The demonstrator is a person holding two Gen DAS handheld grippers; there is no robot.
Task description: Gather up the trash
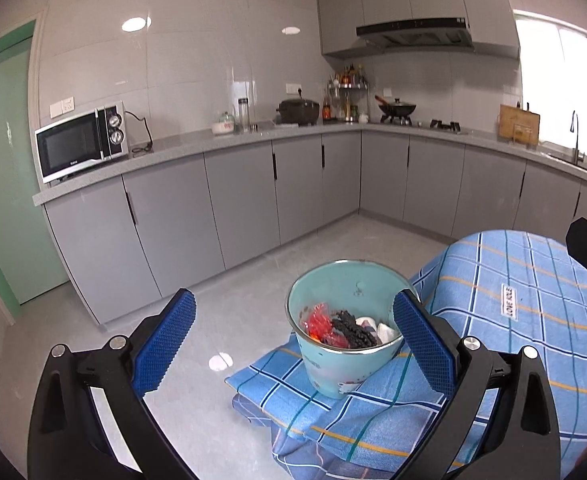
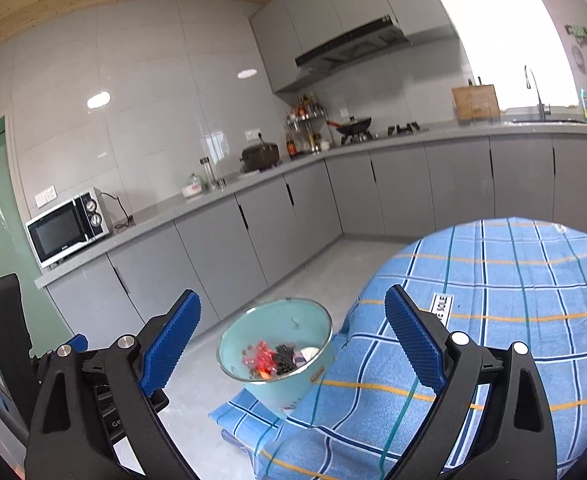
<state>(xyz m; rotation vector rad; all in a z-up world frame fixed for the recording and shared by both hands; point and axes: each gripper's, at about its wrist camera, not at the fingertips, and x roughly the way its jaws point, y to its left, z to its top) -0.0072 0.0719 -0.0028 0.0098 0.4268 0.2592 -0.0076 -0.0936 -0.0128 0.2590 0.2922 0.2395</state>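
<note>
A pale blue bin (image 1: 343,364) stands at the corner of a table draped in a blue checked cloth (image 1: 533,312). Inside it lies trash: a red wrapper (image 1: 319,322), a dark knobbly piece (image 1: 353,330) and white scraps (image 1: 385,332). My left gripper (image 1: 293,316) hangs open above and in front of the bin, with nothing between its blue pads (image 1: 165,338). In the right wrist view the same bin (image 2: 289,384) sits lower and farther off. My right gripper (image 2: 293,312) is open there too, holding nothing, and the left gripper's body shows at the far left edge.
Grey kitchen cabinets (image 1: 237,196) run along the walls with a microwave (image 1: 79,142), a pot and a stove on the counter. A green door (image 1: 1,184) is at the left. Grey floor (image 1: 229,320) lies between table and cabinets.
</note>
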